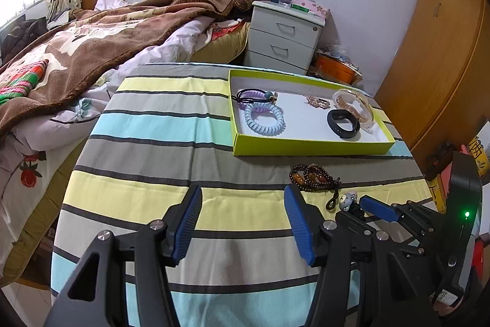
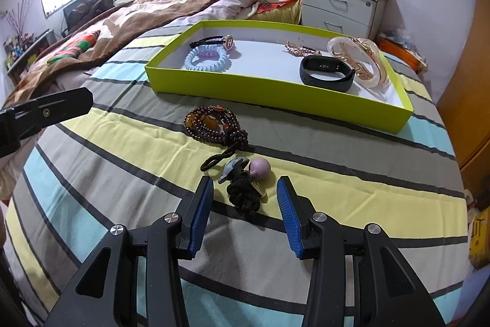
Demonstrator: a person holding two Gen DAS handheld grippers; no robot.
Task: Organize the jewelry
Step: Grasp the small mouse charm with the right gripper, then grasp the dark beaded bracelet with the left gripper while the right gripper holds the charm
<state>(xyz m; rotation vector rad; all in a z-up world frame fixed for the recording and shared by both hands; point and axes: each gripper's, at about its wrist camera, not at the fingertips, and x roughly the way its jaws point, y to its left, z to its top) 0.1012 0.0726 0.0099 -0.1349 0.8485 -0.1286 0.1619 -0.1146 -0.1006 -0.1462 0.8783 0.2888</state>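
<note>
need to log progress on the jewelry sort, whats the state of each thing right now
green tray: on the striped cloth, lidless
black band: in tray
blue coil tie: in tray
clear bangle: in tray, tilted
brown bead string: still outside tray
black charm tie: outside tray, between right tool's pads, not gripped
right tool: open
left tool: open, empty

Near-left of striped surface (image 1: 147,161) is bare cloth, free room for a pass. Far right: green tray (image 1: 306,146) w/ raised walls blocks a low sweep; go over the rim. Brown bead string (image 2: 214,124) lies just near of tray, w/ black hair tie and charms (image 2: 245,189) nearer still, betw. open jaws of right hand-held gripper (image 2: 245,204). Left edge: bed blanket (image 1: 76,51) crowds the surface.
</note>
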